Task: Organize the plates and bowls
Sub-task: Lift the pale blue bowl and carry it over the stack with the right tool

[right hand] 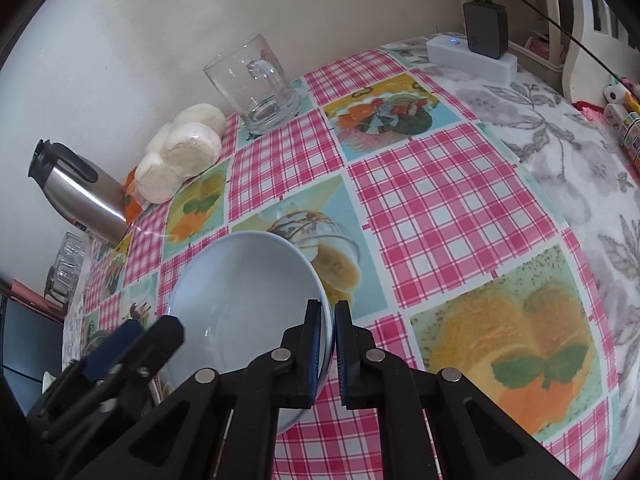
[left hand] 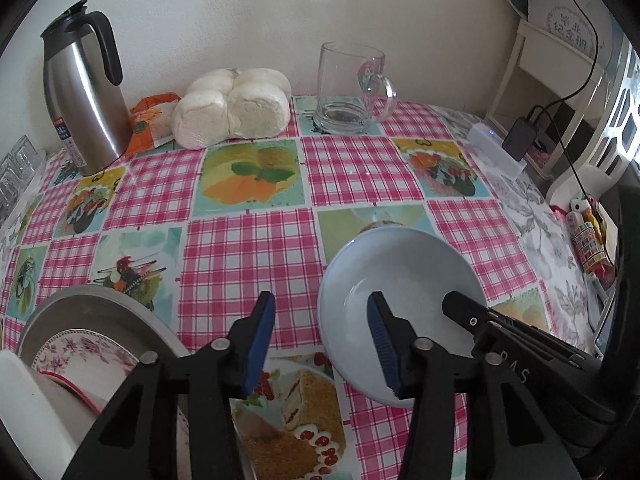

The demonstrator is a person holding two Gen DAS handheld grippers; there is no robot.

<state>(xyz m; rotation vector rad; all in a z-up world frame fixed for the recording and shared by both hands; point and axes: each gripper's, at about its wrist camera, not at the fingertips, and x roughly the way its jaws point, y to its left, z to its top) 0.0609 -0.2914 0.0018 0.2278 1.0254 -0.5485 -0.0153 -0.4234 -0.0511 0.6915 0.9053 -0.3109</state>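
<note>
A pale blue bowl [left hand: 400, 276] is held tilted above the checked tablecloth. My right gripper [right hand: 328, 336] is shut on its rim; the bowl [right hand: 244, 300] fills the lower middle of the right wrist view. My left gripper [left hand: 320, 340] is open and empty, with its right finger in front of the bowl's left edge. At the lower left of the left wrist view a floral plate [left hand: 84, 352] lies in a larger grey plate [left hand: 100, 300], with a white dish [left hand: 28, 400] on top, partly hidden by the gripper.
Along the wall stand a steel thermos jug [left hand: 86, 92], wrapped white buns [left hand: 236, 108] and a glass mug [left hand: 348, 88]. A white power strip with a black charger [right hand: 476, 44] lies at the back right. Small glasses [left hand: 16, 172] stand at the left edge.
</note>
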